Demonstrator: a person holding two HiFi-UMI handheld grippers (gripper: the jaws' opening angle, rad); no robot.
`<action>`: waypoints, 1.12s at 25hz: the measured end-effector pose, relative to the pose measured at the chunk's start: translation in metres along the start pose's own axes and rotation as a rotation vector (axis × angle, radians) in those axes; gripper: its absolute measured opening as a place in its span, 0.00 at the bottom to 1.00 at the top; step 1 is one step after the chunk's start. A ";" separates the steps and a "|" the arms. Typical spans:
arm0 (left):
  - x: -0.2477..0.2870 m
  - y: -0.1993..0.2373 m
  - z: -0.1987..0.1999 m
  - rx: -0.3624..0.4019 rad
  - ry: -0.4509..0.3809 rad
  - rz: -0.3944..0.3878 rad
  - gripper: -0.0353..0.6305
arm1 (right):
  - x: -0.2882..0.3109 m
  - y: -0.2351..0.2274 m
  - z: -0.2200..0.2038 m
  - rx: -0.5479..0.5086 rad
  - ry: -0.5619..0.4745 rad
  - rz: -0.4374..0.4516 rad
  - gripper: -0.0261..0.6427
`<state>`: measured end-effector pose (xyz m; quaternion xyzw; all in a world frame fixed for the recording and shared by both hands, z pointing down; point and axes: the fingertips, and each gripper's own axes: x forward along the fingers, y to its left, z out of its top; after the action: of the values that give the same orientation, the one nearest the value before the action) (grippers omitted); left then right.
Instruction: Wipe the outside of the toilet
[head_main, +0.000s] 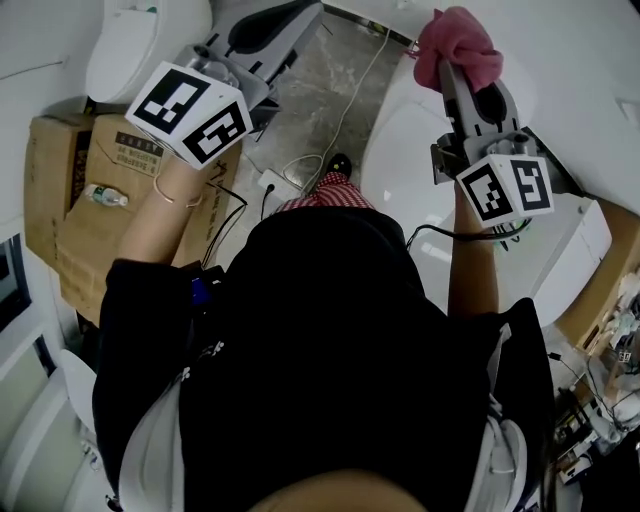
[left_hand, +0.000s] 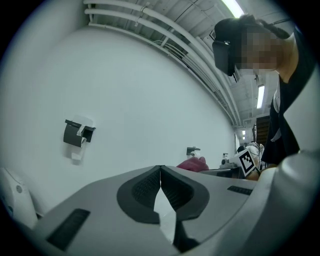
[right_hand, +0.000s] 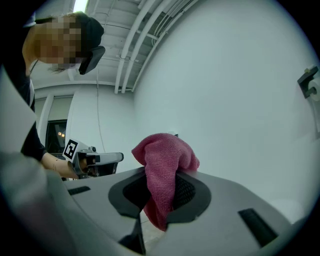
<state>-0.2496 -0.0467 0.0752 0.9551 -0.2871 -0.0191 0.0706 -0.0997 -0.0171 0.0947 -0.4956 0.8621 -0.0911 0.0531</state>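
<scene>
In the head view a white toilet (head_main: 398, 140) stands at the right, under my right gripper (head_main: 453, 68). That gripper is shut on a pink cloth (head_main: 458, 42), which bunches above the jaws and hangs between them (right_hand: 164, 167). It is held up in the air, facing a bare white wall. My left gripper (head_main: 304, 12) is raised at the upper left, apart from the toilet, with its jaws shut tip to tip and nothing between them (left_hand: 160, 169). Each gripper shows in the other's view: the right one with the cloth (left_hand: 193, 163) and the left one (right_hand: 92, 160).
A second white toilet (head_main: 135, 45) stands at the top left. Cardboard boxes (head_main: 65, 215) with a plastic bottle (head_main: 104, 196) sit at the left. A white cable (head_main: 352, 95) and a power strip (head_main: 270, 183) lie on the grey floor. A paper holder (left_hand: 77, 134) hangs on the wall.
</scene>
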 end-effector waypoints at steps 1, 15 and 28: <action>0.007 0.003 0.000 -0.001 0.000 -0.002 0.07 | 0.002 -0.007 0.002 0.008 -0.013 -0.011 0.16; 0.093 0.006 0.014 0.075 0.030 -0.160 0.07 | 0.003 -0.057 0.014 0.070 -0.100 -0.154 0.16; 0.163 0.047 -0.007 0.086 0.066 -0.385 0.07 | 0.072 -0.083 -0.003 0.116 -0.105 -0.288 0.16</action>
<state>-0.1386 -0.1747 0.0895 0.9946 -0.0973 0.0114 0.0341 -0.0662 -0.1195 0.1148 -0.6144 0.7714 -0.1212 0.1131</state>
